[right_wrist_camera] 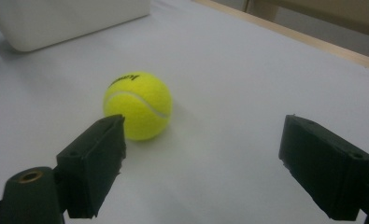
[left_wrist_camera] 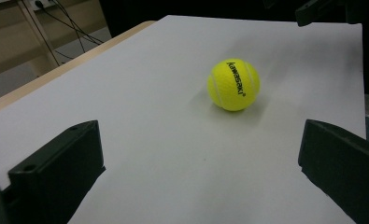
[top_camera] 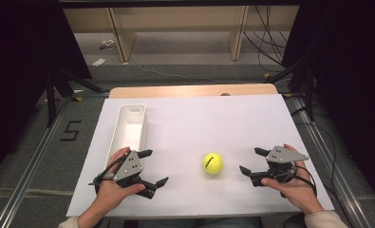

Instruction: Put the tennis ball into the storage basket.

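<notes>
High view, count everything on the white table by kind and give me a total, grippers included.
Tennis ball, yellow: 1
Bin, white, long, open-topped: 1
Hand-held grippers, fingers spread: 2, the left gripper and the right gripper
Total: 4
</notes>
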The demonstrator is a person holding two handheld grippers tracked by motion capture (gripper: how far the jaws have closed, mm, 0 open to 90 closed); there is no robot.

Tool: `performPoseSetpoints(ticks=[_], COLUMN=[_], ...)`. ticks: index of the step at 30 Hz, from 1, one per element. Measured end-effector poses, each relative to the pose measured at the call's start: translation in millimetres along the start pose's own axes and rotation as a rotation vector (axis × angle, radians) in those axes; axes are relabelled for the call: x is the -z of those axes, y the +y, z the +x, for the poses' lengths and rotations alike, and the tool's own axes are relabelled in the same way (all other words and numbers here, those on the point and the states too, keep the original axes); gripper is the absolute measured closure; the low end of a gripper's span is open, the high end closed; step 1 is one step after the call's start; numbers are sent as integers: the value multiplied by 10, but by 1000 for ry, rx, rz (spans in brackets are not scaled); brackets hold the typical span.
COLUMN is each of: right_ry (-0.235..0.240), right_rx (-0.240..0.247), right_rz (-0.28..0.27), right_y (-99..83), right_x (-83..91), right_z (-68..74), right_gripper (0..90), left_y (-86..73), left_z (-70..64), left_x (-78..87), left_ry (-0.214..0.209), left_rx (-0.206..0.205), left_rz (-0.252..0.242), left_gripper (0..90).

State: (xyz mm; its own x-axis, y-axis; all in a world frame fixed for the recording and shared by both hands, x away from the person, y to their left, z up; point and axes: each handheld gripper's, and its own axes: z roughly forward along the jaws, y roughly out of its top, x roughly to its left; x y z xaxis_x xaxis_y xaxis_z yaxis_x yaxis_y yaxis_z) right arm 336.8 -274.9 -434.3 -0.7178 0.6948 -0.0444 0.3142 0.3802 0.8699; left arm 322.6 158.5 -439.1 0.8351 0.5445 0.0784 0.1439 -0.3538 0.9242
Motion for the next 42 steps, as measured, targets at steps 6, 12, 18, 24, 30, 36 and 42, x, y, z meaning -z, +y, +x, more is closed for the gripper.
performPoseSetpoints(ticks=[6,12,18,24,30,36,42], right_ry=[8,12,26,31,42,54,68], right_rx=[8,-3,6,11,10,27,26], right_rz=[3,-1,1,4,10,17,26], right_y=[15,23,38,65,97,132,159], right_x=[-22,-39,-81,-147,-232,-344,-445], right_z=[28,25,47,85,132,177,212], right_gripper=[153,154,156,155,154,154,154], left_y=[0,-4,1,2,2,2,2], left_z=[1,5,-6,-2,-4,0,3], left_x=[17,24,24,31,25,33,38], left_ry=[3,7,2,5,3,5,7], left_rx=[-1,-2,-7,-6,-7,-7,-7], left_rz=[-6,-4,-5,-7,-5,-7,-9], left_gripper=[0,0,0,0,0,0,0])
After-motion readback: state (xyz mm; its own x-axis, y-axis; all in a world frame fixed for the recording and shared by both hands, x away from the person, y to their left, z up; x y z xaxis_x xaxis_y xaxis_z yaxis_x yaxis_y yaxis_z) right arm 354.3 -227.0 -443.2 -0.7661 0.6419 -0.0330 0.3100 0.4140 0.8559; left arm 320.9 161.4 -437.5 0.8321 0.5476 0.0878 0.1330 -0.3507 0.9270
